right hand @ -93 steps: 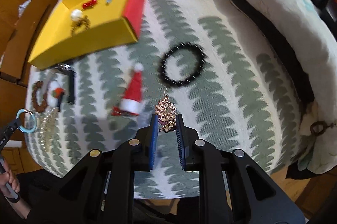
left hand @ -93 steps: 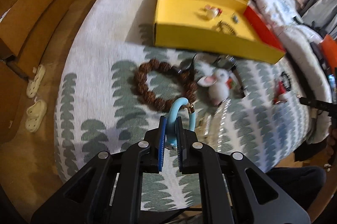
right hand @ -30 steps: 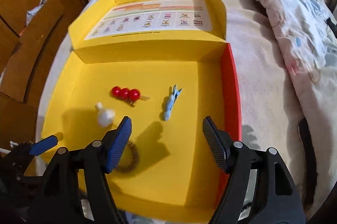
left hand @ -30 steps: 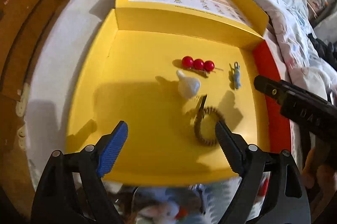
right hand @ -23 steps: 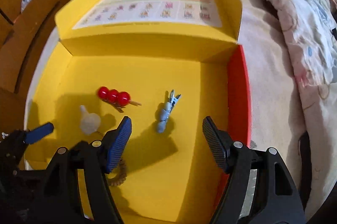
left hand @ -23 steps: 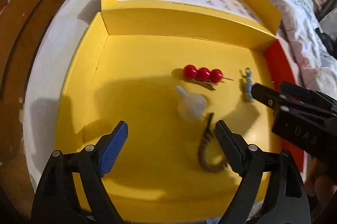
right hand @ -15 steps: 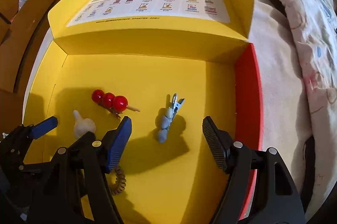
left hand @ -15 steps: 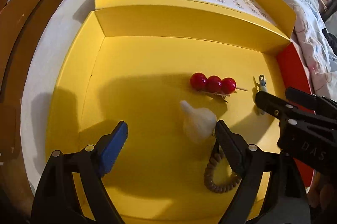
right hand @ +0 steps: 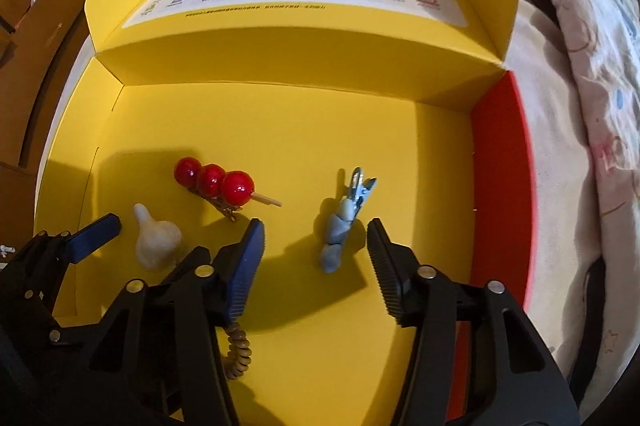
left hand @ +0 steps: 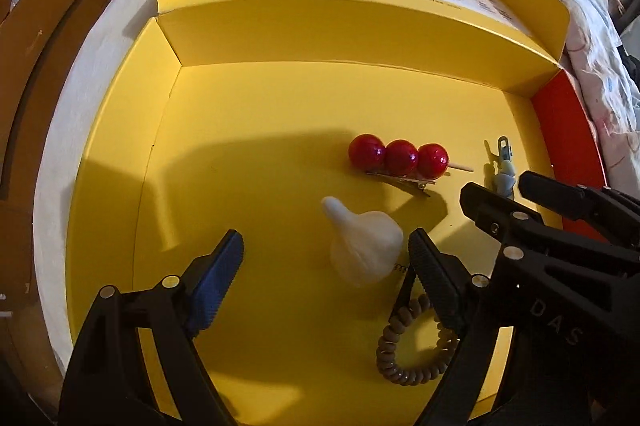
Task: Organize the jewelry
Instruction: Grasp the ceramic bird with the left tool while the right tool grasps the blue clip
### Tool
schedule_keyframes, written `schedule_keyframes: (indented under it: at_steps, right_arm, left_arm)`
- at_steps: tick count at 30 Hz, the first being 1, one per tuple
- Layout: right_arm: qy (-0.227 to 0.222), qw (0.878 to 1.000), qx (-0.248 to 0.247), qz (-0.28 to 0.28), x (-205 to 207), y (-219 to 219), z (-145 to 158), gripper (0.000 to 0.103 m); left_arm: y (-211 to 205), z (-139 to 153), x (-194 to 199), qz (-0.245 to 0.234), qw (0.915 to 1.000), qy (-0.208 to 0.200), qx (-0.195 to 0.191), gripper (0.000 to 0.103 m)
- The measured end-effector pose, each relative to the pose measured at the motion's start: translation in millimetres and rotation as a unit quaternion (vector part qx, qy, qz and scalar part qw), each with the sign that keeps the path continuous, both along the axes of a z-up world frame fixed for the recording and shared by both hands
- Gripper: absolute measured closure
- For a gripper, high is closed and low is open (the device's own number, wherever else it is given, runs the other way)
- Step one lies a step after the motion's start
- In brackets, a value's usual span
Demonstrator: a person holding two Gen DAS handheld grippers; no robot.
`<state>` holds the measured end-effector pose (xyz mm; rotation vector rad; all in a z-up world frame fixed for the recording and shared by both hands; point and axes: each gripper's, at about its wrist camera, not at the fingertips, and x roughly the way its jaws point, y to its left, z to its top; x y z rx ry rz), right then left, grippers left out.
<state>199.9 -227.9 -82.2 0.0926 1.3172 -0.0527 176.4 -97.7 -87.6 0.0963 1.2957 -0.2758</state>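
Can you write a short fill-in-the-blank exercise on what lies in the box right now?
1. The box floor is yellow and its right wall is ____.
2. The hair clip carries ____ red balls.
3. Between the right gripper jaws lies a ____ clip, untouched.
4. The left gripper hangs open over the white ____-shaped charm.

Missing words: red; three; blue; garlic

Yellow box (right hand: pixel 280 129) with a red side wall, three red beads (right hand: pixel 214 181), pale-blue clip (right hand: pixel 340 226).
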Motion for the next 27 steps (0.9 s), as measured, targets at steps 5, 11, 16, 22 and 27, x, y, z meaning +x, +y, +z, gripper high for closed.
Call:
schedule_keyframes:
  at_steps: [5,11,16,22,27]
  right_arm:
    - [-0.001,1.000,0.007,-0.007,1.1,-3.8,-2.5,0.057]
    - [-0.003,1.000,-0.007,-0.007,-0.4,-8.4,-2.1,0.075]
    - [-0.005,0.999,-0.040,0.006,-0.2,2.9,-3.8,0.081]
    - [-0.005,0.999,-0.044,0.018,-2.0,8.3,-4.4,0.085]
    - [-0.005,1.000,-0.022,0.011,-1.7,2.5,-2.9,0.090]
  left_arm:
    - [1.8,-2.9,-3.8,0.005,0.9999,-0.005,0.014,0.025]
    - [6.0,-4.0,-2.0,0.006,0.9998,-0.009,0.016,0.033]
    - [7.9,-0.1,-0.3,0.005,0.9998,-0.015,0.013,0.062]
    - [11.7,1.9,9.7,0.007,0.9999,-0.004,0.006,0.063]
    - [22.2,7.5,16.3,0.015,0.9999,0.000,-0.008,0.063]
